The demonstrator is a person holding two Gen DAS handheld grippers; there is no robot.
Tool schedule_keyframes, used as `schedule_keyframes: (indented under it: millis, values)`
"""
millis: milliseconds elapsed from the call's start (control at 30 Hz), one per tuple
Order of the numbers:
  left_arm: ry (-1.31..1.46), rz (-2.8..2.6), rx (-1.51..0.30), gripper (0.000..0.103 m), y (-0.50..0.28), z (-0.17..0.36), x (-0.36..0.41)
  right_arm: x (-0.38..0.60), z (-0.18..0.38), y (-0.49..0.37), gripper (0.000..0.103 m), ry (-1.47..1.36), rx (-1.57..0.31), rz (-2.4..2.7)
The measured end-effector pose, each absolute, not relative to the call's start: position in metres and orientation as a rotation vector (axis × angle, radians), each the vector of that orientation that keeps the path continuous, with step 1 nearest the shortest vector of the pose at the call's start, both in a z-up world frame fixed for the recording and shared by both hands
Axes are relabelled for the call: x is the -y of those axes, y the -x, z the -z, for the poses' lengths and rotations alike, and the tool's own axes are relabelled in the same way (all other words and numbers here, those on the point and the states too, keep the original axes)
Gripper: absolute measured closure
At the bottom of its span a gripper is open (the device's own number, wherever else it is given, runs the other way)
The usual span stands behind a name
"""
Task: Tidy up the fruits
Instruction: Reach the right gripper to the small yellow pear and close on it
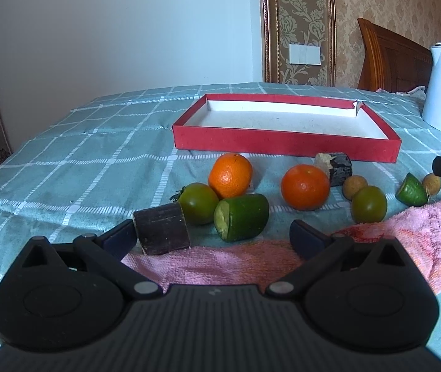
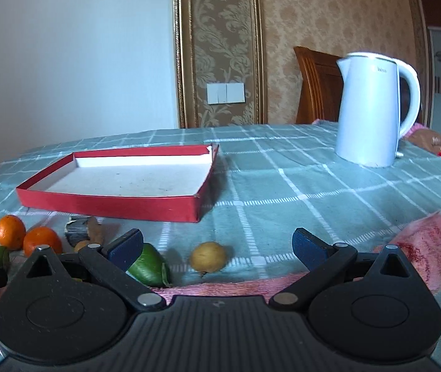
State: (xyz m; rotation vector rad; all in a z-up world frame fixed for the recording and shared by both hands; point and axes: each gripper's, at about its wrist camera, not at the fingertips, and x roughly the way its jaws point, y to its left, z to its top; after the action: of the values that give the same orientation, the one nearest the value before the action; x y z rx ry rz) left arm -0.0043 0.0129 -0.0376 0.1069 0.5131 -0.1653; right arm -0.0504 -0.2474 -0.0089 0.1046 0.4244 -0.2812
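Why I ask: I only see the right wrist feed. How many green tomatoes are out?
Observer: Two. One tomato sits left of the cucumber, the other tomato near the towel.
Operator: Is the left gripper holding anything?
Observer: No. The left gripper is open, and a dark stub lies by its left finger.

The red tray lies flat and empty at 12 o'clock. Before it sit 2 oranges, 2 green tomatoes, 2 cut cucumber pieces, 2 small tan fruits, possibly longans, and 2 dark sugarcane chunks.
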Motion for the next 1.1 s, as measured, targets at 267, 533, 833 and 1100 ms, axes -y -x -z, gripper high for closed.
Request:
schedule_keyframes:
  millis: [267,533,833,1100]
  values:
    - [-0.111,0.167,-0.511,0.0,0.003,0.039,-0.013,0.253,0.009,0.045,0.0,-0.089,-0.448,0.307]
    - [-0.106,0.171,-0.51,0.0,0.002,0.041,-0.014,0.256,0.01,0.038,0.0,-0.087,-0.477,0.314]
    - [-0.076,0.181,-0.529,0.0,-0.002,0.045,-0.018,0.259,0.011,0.034,0.0,-0.08,-0.489,0.334]
    - [-0.075,0.177,-0.533,0.0,-0.003,0.046,-0.018,0.261,0.011,0.03,0.0,-0.091,-0.509,0.325]
